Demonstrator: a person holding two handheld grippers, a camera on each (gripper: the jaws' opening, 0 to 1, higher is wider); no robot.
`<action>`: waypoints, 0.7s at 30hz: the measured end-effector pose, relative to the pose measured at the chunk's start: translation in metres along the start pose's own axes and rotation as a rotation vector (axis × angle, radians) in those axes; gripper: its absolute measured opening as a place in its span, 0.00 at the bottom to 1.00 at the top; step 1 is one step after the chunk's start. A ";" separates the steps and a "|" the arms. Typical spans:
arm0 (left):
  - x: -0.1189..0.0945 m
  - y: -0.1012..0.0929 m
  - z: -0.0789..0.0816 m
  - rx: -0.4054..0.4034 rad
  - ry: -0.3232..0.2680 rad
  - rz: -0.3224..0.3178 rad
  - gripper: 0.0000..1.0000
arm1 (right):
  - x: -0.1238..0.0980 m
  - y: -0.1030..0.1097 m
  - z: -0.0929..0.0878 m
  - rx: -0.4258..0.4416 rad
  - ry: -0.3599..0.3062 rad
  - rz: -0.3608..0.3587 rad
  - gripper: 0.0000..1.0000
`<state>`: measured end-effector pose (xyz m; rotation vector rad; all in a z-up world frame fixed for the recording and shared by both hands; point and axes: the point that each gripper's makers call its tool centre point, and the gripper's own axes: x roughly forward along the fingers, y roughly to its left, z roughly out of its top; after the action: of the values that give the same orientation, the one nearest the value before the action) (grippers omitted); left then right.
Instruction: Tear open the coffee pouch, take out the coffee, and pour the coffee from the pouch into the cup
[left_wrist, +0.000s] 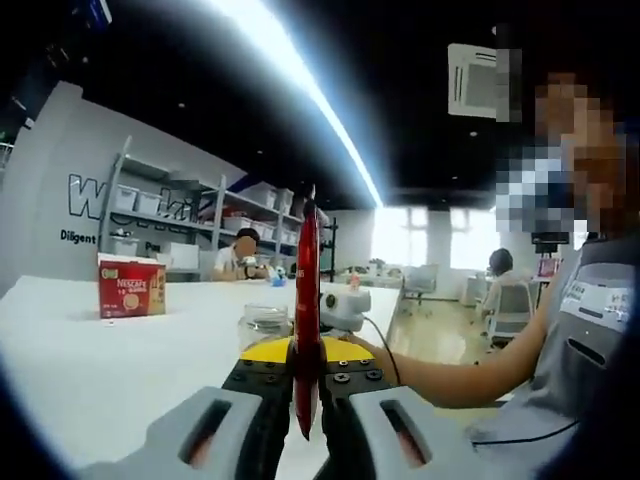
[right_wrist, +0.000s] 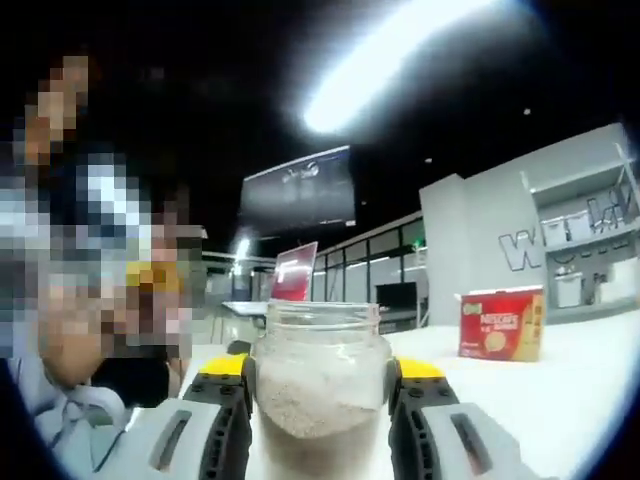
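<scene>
My left gripper (left_wrist: 306, 400) is clamped on the coffee pouch (left_wrist: 307, 310), a thin red stick standing upright, seen edge-on between my jaws. Beyond it on the white table (left_wrist: 90, 370) sit a small glass jar (left_wrist: 263, 325) and a red coffee box (left_wrist: 131, 286), well apart. My right gripper (right_wrist: 320, 420) grips the jar (right_wrist: 320, 385) (clear glass, open mouth), jaws pressed against both sides. It seems to hold pale powder, though the glass is blurry up close. The red pouch (right_wrist: 294, 271) shows behind the jar's rim; the box (right_wrist: 501, 323) stands off to the side on the table (right_wrist: 580, 400).
</scene>
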<state>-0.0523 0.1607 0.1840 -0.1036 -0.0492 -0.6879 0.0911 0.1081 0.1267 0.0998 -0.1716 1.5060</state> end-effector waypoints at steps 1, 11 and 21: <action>0.000 -0.001 0.000 0.007 0.003 0.001 0.12 | 0.001 0.003 0.000 0.003 0.003 0.013 0.53; -0.002 -0.004 -0.001 0.018 0.009 0.004 0.12 | 0.007 0.006 -0.002 0.009 0.007 0.041 0.53; -0.003 0.004 -0.005 0.002 0.011 0.010 0.12 | 0.012 0.006 -0.003 0.013 0.005 0.085 0.53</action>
<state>-0.0517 0.1649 0.1788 -0.0982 -0.0383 -0.6783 0.0857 0.1205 0.1255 0.1001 -0.1633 1.5920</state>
